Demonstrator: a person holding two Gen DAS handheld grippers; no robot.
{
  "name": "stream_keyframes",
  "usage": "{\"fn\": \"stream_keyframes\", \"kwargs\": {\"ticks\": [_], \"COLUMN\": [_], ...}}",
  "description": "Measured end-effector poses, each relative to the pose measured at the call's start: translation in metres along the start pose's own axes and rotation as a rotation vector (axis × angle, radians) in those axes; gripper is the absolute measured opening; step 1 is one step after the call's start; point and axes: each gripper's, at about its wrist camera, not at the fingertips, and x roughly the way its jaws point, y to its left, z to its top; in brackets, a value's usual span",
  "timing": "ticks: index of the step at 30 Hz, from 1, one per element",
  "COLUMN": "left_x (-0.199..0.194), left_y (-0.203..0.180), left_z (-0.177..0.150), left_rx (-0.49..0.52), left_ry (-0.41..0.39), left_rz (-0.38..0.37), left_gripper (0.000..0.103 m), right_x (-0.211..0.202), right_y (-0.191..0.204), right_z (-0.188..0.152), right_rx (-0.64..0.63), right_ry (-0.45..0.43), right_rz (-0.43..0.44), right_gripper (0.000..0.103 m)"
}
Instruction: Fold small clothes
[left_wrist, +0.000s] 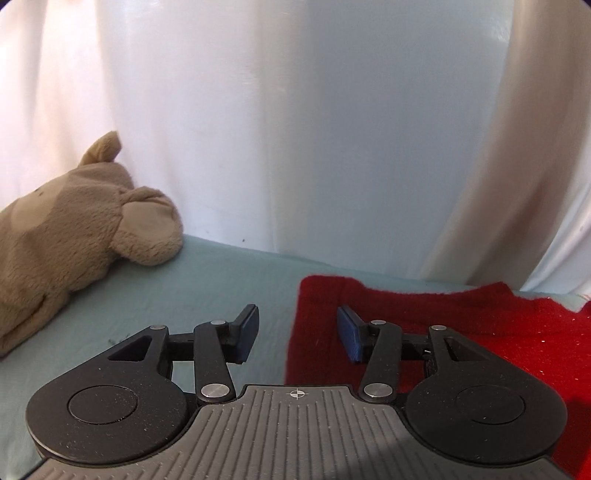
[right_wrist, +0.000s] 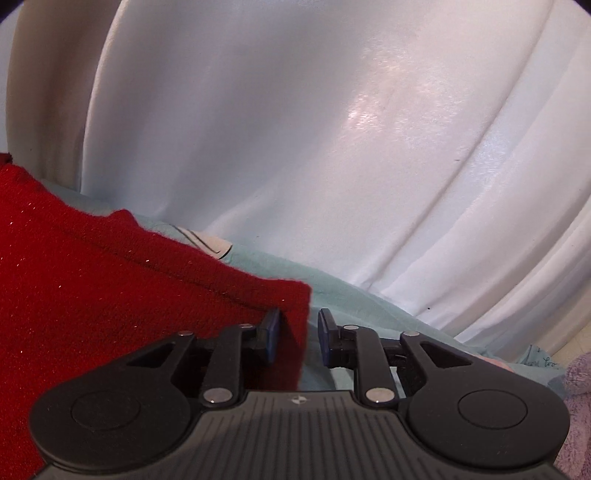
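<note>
While both grippers stay low over the bed, the red garment (left_wrist: 436, 332) lies flat on the pale green sheet (left_wrist: 184, 295) between them.

At the left wrist view, the left gripper (left_wrist: 297, 334) has its two fingers spread wide, and nothing is held between the blue pads (left_wrist: 248, 334). The left finger is over the bare sheet, and the right finger is over the left part of the red garment, so the near left edge of the cloth runs in the gap between them. I cannot tell if the pads touch the fabric.

At the right wrist view, the right gripper (right_wrist: 297, 338) is also spread apart. Its left finger is over the red garment (right_wrist: 110, 295), its right finger is over the sheet (right_wrist: 351, 295), and the right edge of the cloth passes between the two pads (right_wrist: 273, 334) without being pinched. At the near right corner of this view a purple fuzzy cloth (right_wrist: 576, 406) is visible, apart from the red one.

Farther on the left, a beige plush toy (left_wrist: 74, 236) lies on the sheet, well apart from the garment. Behind the far edge of the garment a small white label (right_wrist: 207, 240) lies on the sheet. At the far side a white curtain (left_wrist: 295, 129) hangs in folds behind the bed.
</note>
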Motion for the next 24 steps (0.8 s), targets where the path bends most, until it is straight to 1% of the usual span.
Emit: {"fn": "stream_keyframes", "kwargs": {"ticks": [2,3,4,6,7,9,11,12,13,15,16,17,19,20,21,22,23,24], "left_x": [-0.024,-0.037,-0.048,-0.067,-0.074,-0.085,-0.096,-0.101,-0.106,-0.113,-0.116,-0.117,-0.119,-0.120,-0.121,-0.121,-0.121,-0.122], "left_y": [0.019,0.028,0.035,0.045,0.049,0.052,0.052,0.052,0.051,0.050,0.047,0.045,0.040,0.040,0.041,0.043,0.044,0.046], "left_z": [-0.012,-0.021,-0.031,-0.050,-0.060,-0.076,-0.088,-0.094,-0.098,-0.107,-0.110,-0.113,-0.117,-0.118,-0.120,-0.122,-0.125,-0.129], "left_rx": [-0.072,-0.099,-0.123,-0.174,-0.195,-0.234,-0.260,-0.275,-0.288,-0.324,-0.323,-0.312,-0.303,-0.319,-0.345,-0.376,-0.411,-0.442], "left_ry": [0.006,0.017,0.025,0.062,0.076,0.110,0.121,0.127,0.130,0.140,0.146,0.150,0.169,0.176,0.187,0.202,0.214,0.222], "left_rz": [-0.062,-0.091,-0.110,-0.133,-0.145,-0.157,-0.169,-0.179,-0.186,-0.209,-0.217,-0.211,-0.211,-0.218,-0.241,-0.276,-0.305,-0.325], "left_gripper": [0.060,0.063,0.066,0.071,0.071,0.071,0.071,0.071,0.071,0.071,0.073,0.074,0.075,0.075,0.075,0.075,0.075,0.074], "right_x": [-0.017,-0.028,-0.041,-0.072,-0.083,-0.108,-0.124,-0.131,-0.135,-0.143,-0.145,-0.146,-0.144,-0.140,-0.140,-0.141,-0.139,-0.133], "right_y": [-0.016,-0.024,-0.033,-0.052,-0.058,-0.069,-0.074,-0.075,-0.076,-0.074,-0.073,-0.072,-0.074,-0.074,-0.077,-0.079,-0.080,-0.080], "right_z": [-0.005,-0.009,-0.014,-0.029,-0.036,-0.058,-0.080,-0.090,-0.098,-0.117,-0.124,-0.131,-0.137,-0.143,-0.147,-0.151,-0.155,-0.157], "right_rx": [0.055,0.086,0.126,0.232,0.283,0.410,0.524,0.570,0.609,0.687,0.710,0.725,0.767,0.813,0.857,0.898,0.943,0.981], "right_ry": [-0.003,-0.005,-0.009,-0.013,-0.003,0.038,0.097,0.116,0.131,0.186,0.200,0.221,0.272,0.288,0.296,0.298,0.294,0.298], "right_rz": [-0.046,-0.052,-0.030,0.081,0.137,0.270,0.370,0.400,0.424,0.468,0.478,0.491,0.518,0.550,0.570,0.585,0.600,0.612], "right_gripper": [0.028,0.028,0.028,0.028,0.030,0.033,0.034,0.034,0.034,0.035,0.038,0.039,0.039,0.039,0.040,0.045,0.055,0.059]}}
